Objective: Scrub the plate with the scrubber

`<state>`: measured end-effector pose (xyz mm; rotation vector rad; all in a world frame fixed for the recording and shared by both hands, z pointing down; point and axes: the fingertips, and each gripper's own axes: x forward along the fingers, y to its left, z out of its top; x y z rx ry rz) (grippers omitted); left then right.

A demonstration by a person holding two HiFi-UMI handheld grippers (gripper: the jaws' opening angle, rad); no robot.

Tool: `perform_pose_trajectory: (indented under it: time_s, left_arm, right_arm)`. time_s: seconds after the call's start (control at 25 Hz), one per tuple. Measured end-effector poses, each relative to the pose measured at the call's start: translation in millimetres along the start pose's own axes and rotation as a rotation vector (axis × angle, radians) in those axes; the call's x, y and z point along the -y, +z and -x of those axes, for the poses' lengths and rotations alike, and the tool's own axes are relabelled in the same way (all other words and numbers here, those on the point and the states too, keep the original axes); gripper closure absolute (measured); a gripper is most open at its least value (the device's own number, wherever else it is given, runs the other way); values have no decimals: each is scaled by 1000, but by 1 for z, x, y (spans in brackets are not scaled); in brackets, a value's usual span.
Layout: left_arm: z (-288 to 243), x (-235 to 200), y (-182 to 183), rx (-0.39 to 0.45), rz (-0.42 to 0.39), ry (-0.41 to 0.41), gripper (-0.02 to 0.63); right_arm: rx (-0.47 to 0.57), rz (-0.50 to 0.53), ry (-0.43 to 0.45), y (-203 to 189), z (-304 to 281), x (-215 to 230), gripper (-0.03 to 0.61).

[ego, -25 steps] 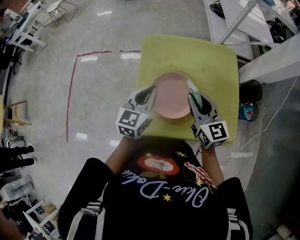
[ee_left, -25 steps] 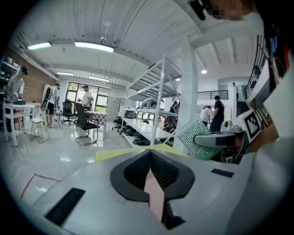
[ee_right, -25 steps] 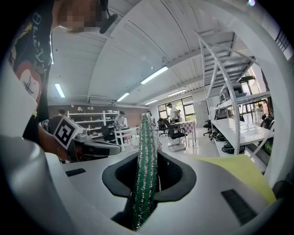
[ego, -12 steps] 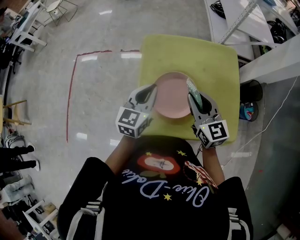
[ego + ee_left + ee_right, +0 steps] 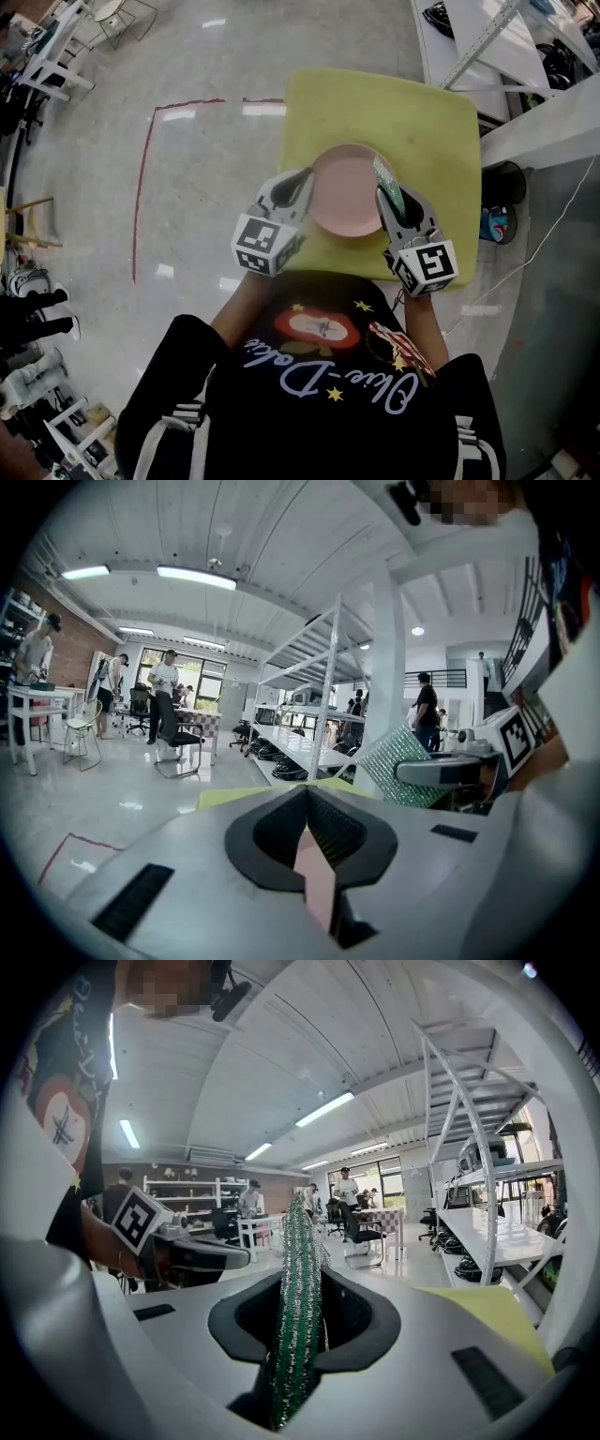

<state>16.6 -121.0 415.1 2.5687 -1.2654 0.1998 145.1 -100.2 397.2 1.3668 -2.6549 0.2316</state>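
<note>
A round pink plate (image 5: 345,192) hangs over the yellow-green table top (image 5: 412,112). My left gripper (image 5: 301,183) is shut on the plate's left rim. In the left gripper view the plate (image 5: 315,878) shows as a thin pink strip pinched between the jaws of the left gripper (image 5: 307,806). My right gripper (image 5: 387,199) is shut on a green glittery scrubber (image 5: 385,180), which stands at the plate's right rim. The scrubber (image 5: 298,1307) rises upright between the jaws of the right gripper (image 5: 300,1279). From here I cannot tell whether the scrubber touches the plate.
The small table stands on a shiny grey floor with a red tape line (image 5: 141,187) to its left. White shelving (image 5: 487,37) and a dark bin (image 5: 497,211) are close on the right. Chairs, desks and several people are far off in the room.
</note>
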Motion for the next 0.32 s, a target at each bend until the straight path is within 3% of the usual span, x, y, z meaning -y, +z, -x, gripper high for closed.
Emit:
perform_pose_trajectory:
  time_s: [0.32]
  left_arm:
    - [2, -6, 1, 4, 5, 6, 611]
  right_arm:
    - [-2, 2, -3, 1, -4, -2, 517]
